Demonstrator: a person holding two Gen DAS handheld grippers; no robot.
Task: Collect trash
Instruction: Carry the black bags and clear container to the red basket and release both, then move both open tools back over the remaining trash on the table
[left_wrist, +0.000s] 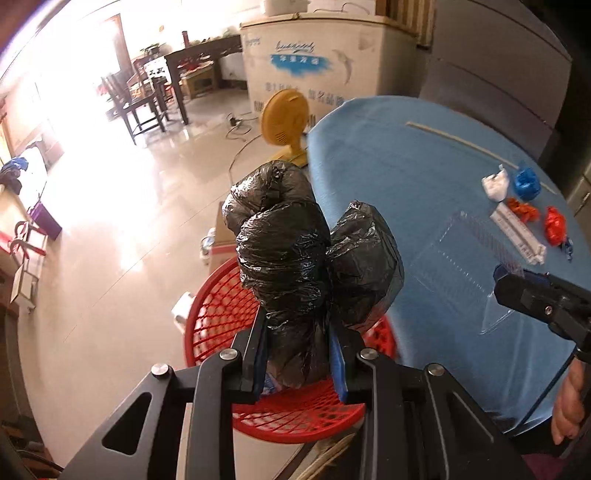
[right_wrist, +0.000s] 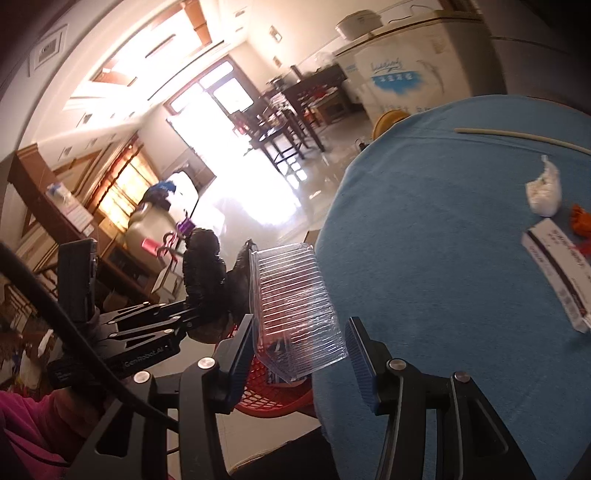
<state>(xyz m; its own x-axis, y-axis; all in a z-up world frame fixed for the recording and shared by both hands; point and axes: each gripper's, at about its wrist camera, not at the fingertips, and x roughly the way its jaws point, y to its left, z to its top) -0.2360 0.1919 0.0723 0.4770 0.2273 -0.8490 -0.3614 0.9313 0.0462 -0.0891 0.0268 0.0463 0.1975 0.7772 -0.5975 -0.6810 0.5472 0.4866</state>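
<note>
My left gripper (left_wrist: 297, 332) is shut on a crumpled black plastic bag (left_wrist: 284, 243), which it holds above a red mesh basket (left_wrist: 218, 314) beside the blue-covered table (left_wrist: 388, 166). In the right wrist view, my right gripper (right_wrist: 300, 325) is shut on a clear ribbed plastic container (right_wrist: 295, 302) at the table's left edge, just over the red mesh basket (right_wrist: 273, 402). The left gripper (right_wrist: 184, 317) and the black bag (right_wrist: 205, 266) show to its left. From the left wrist view, the right gripper (left_wrist: 517, 291) reaches in from the right with the clear container (left_wrist: 461, 266).
On the table lie a white paper wad (left_wrist: 495, 186), a blue wad (left_wrist: 526, 184), orange scraps (left_wrist: 522, 210), a red wad (left_wrist: 554, 227), a white carton (left_wrist: 517, 234) and a pale stick (left_wrist: 461, 144). A yellow fan (left_wrist: 284, 118) and a chest freezer (left_wrist: 306, 55) stand behind.
</note>
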